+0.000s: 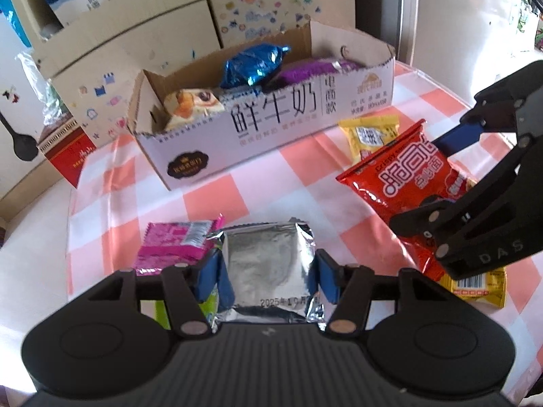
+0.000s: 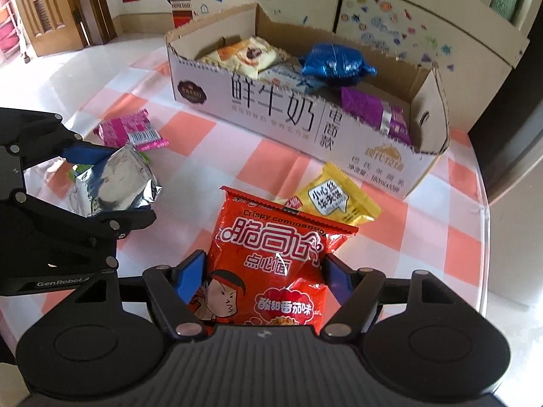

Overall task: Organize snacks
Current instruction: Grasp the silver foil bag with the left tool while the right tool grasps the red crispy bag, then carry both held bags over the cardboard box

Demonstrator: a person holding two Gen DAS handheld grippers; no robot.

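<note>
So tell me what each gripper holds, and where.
Left gripper: silver foil packet, by its side edges. Right gripper: red snack bag, by its sides, low down.

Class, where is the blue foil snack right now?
In both views, the blue foil snack lies inside the cardboard box, between the purple packet and the bread packet.

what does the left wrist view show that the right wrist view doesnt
Only the left wrist view: the date print on the silver packet in the left gripper, and a second yellow packet under the right gripper.

Only the right wrist view: the cartoon front of the red bag, and a wooden door.

Both: the cardboard box, pink packet and checked tablecloth.
</note>
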